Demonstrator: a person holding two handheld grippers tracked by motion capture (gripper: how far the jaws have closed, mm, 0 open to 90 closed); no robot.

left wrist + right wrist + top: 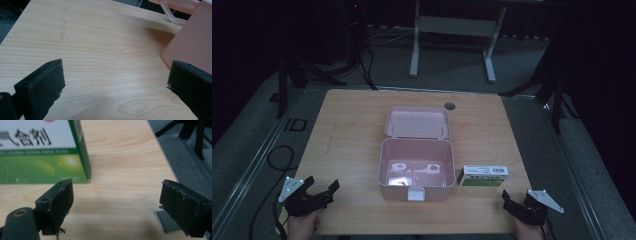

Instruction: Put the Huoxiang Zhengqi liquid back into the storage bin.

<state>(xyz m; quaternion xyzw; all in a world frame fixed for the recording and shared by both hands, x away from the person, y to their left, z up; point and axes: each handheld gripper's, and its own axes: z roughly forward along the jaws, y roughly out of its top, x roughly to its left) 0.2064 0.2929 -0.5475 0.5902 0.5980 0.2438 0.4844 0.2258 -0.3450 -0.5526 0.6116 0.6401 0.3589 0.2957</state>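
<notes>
While both the left gripper point(323, 187) and right gripper point(511, 199) stood spread and empty, the pink box point(416, 169) sat open; a green-and-white carton point(482, 176) lay just right of it.

From the high view I get a dim, murky picture: the desk point(362, 125) is the one lit patch, and the room around it sinks to near black. Detail there is soft and grainy. My two gripper views are far brighter and warmer. In the left one a shadow falls beside the pink box point(192, 42). Near jaws look slightly blurred; the carton point(40, 152) print is soft.
</notes>
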